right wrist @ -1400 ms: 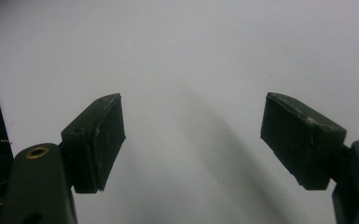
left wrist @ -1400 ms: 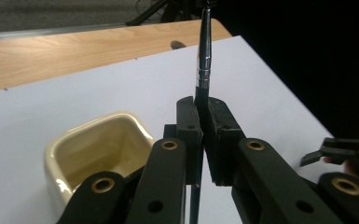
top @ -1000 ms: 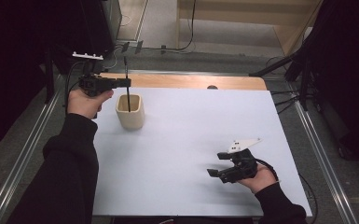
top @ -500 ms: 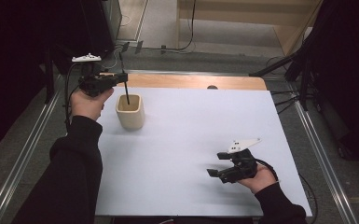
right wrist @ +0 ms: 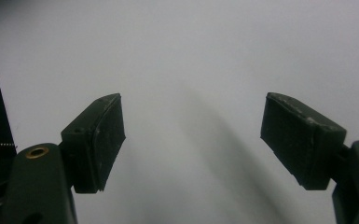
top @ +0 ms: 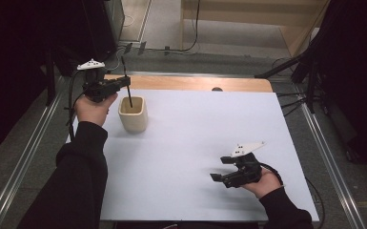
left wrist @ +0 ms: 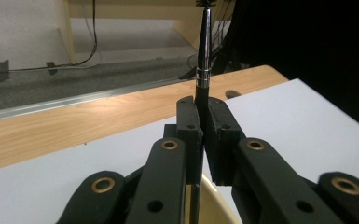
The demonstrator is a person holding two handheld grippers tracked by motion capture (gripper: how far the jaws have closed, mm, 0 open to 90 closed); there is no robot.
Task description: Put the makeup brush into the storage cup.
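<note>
The left hand-held gripper, clamped on the thin black pen, has tilted it inside the cream ceramic cup (right hand-held gripper open, idle); stirring seems underway.

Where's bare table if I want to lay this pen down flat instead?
The white table is bare between the cup and the right gripper, and along the far edge right of the cup. The only crowded spot is the far-left corner, where the left gripper holds the pen over the cup.
</note>
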